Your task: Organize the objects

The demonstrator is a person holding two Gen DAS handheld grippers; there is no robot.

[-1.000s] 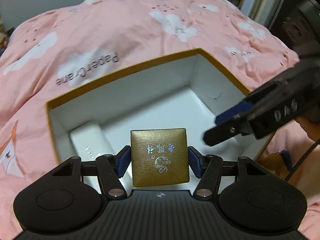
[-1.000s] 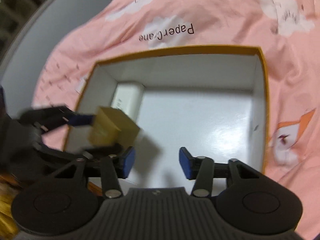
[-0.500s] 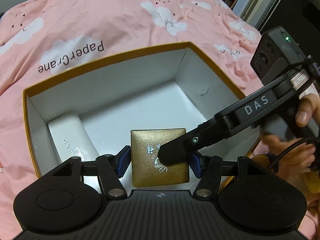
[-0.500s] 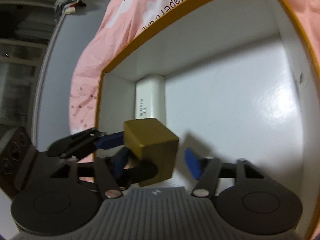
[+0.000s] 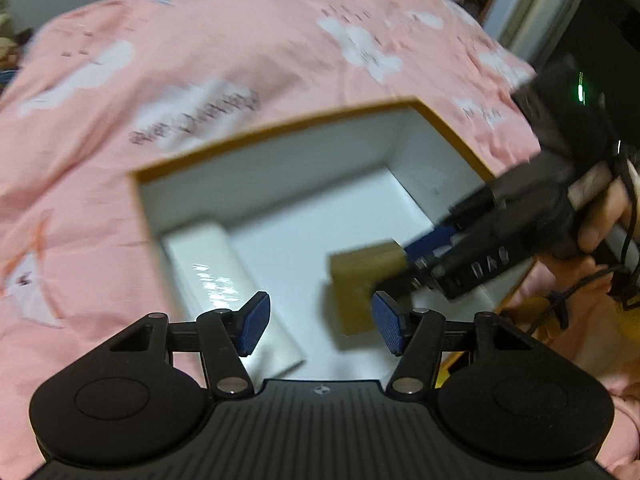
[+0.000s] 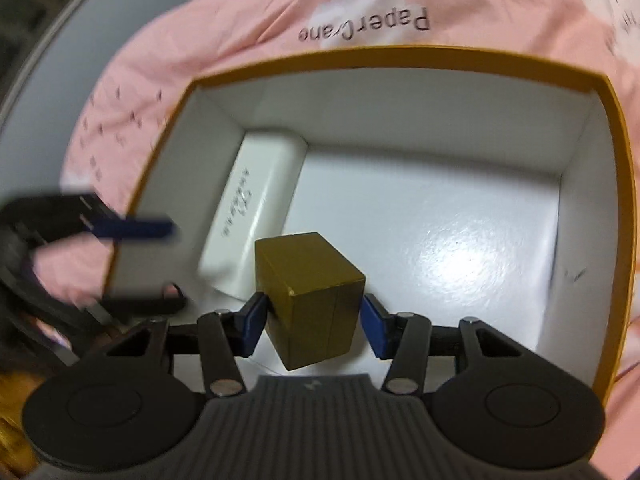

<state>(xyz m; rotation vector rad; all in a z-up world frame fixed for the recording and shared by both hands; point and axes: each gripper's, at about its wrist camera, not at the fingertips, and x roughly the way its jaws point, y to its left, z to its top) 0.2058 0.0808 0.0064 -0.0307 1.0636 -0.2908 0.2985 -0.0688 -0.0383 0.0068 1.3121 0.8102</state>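
While the left gripper (image 5: pixel 320 326) hangs with its jaws spread wide and nothing between them, a long white box (image 6: pixel 256 216) lies flat along the left wall of the open orange-rimmed box (image 6: pixel 618 200), its long axis running from the near side toward the far corner. Just right of it, the small gold box (image 6: pixel 310 300) sits between the blue pads of the right gripper (image 6: pixel 312 320), turned corner-on so one vertical edge faces the camera; those jaws have just been closing on it. Pink bedding (image 5: pixel 200 60) surrounds everything.
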